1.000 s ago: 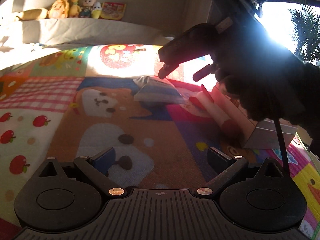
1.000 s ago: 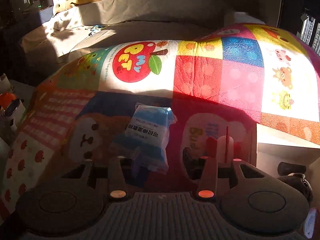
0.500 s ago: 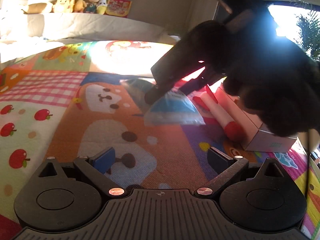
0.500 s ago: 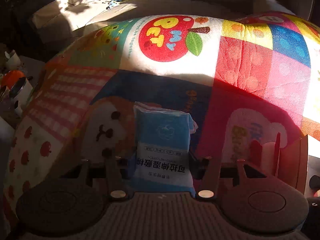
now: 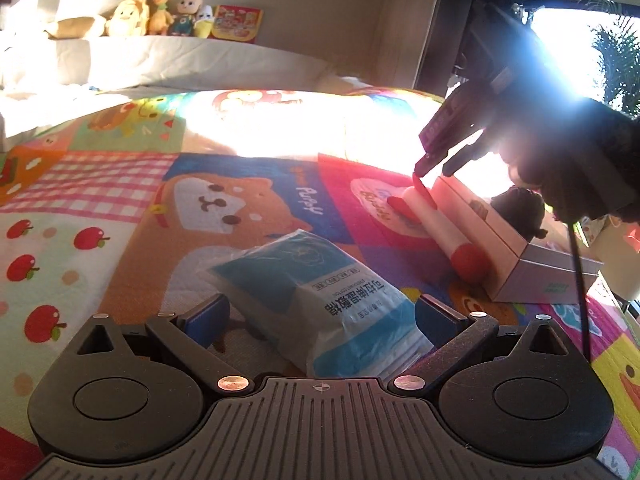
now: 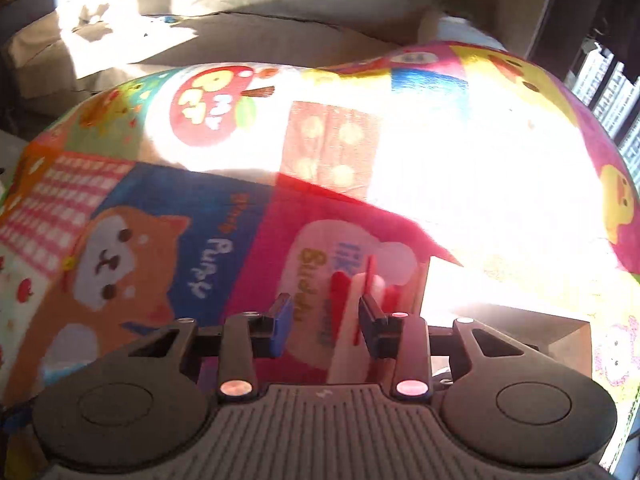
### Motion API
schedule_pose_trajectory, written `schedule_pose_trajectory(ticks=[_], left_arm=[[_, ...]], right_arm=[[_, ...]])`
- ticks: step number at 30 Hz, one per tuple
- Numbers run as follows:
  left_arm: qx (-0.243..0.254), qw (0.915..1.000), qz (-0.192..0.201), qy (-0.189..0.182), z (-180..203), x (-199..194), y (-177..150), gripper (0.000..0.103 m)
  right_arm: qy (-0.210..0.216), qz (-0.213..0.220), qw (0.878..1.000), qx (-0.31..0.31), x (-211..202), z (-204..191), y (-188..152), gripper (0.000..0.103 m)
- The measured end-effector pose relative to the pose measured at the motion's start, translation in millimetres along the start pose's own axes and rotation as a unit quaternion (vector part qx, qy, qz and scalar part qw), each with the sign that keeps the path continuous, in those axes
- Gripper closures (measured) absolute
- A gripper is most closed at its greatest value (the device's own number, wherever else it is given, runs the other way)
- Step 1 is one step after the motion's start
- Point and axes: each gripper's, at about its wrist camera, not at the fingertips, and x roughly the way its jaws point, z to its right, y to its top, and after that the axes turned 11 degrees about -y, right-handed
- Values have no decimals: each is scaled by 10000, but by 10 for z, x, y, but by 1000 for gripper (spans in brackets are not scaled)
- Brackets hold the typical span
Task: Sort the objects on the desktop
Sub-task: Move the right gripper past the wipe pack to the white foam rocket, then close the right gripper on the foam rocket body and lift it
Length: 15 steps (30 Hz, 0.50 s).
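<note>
A blue and white packet (image 5: 320, 296) lies on the colourful cartoon mat (image 5: 120, 240), between the open fingers of my left gripper (image 5: 320, 312), which do not press it. A white toy rocket with red nose and fins (image 5: 436, 228) lies beside a pale cardboard box (image 5: 520, 264) at the right. My right gripper (image 5: 436, 166) hovers over the rocket's finned end. In the right wrist view the right gripper (image 6: 326, 320) is open with the rocket (image 6: 352, 320) between its fingers.
A dark round object (image 5: 520, 212) sits in the box. A sofa (image 5: 160, 64) with plush toys (image 5: 132, 16) stands behind the mat. Strong sunlight from the right window (image 5: 580, 48) washes out the far mat.
The right gripper carried the packet toward my left gripper, let it go and moved right to the rocket. The packet now lies between the left fingers.
</note>
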Motion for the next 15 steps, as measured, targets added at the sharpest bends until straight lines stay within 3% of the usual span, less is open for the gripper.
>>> schedule_pose_trajectory(ticks=[4,6,9,15], left_arm=[[-35,10000,-16,-13,-7,2,5,1],[-40,10000,-6,-14,-11,-3,2,1],[-44,10000,39,-13,-8,-26,1,1],[18,10000,35,26,21,-31,4,1]], right_arm=[[-191,-72,9998,-13,280,-41,30,80],[-376,-54,9991,-168,353,-135,28,94],[-444,-34,9988,-209,387,-182,11,99],[359,34,9993,-118,-72,-96,-263,100]])
